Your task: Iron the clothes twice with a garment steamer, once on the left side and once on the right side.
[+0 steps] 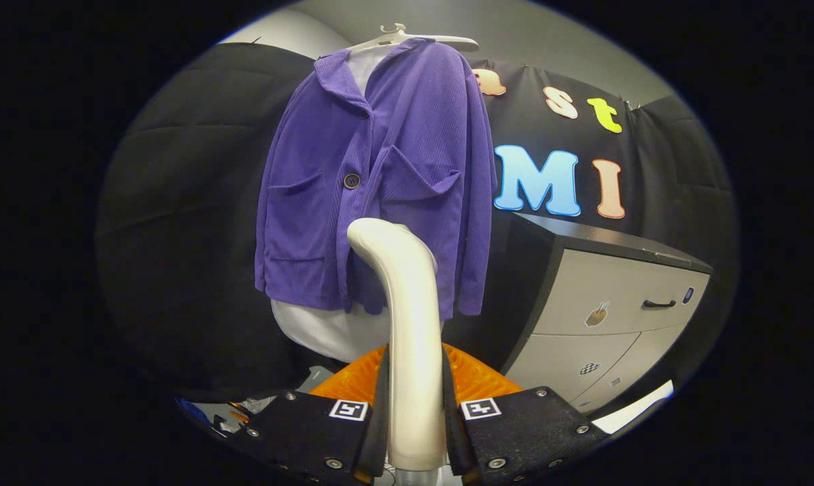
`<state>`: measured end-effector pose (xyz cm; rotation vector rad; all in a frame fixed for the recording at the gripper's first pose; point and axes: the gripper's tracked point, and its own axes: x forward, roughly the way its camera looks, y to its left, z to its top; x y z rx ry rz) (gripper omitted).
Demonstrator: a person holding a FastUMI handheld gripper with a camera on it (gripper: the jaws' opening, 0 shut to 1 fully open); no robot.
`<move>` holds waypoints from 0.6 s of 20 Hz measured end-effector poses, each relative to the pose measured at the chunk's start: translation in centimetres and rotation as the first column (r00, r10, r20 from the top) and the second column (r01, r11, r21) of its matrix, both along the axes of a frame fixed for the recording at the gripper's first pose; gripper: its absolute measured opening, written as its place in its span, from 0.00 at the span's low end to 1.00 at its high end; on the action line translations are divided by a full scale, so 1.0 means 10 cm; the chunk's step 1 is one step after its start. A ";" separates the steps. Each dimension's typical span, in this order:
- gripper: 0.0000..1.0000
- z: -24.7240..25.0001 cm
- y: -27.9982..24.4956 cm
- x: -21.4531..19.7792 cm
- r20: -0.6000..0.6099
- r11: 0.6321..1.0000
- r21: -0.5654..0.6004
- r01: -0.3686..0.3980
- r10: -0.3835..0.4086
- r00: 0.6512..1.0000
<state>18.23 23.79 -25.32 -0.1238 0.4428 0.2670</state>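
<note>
Up close, fingers (415,412) clamped on steamer handle (407,324), purple jacket (380,182) beyond, no legible labels.

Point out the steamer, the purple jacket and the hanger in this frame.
garment steamer (407,317), gripper view: its upright neck, held between the fingers of the gripper (414,425).
purple jacket (414,155), gripper view: its front panel above the pocket.
hanger (447,40), gripper view: its arm above the shoulder.

gripper (414,412) level, pointing forward, both fingers clamped tight on the steamer handle (407,324), one each side; handle rises upright between them.
</note>
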 end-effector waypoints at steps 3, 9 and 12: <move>0.36 -0.29 -0.06 -0.14 -0.081 1.000 -0.012 0.005 -0.006 0.997; 0.36 -0.10 -0.10 -0.27 -0.073 1.000 0.029 -0.007 0.009 0.997; 0.36 0.38 -0.09 -0.17 -0.006 0.998 0.063 -0.011 0.011 1.000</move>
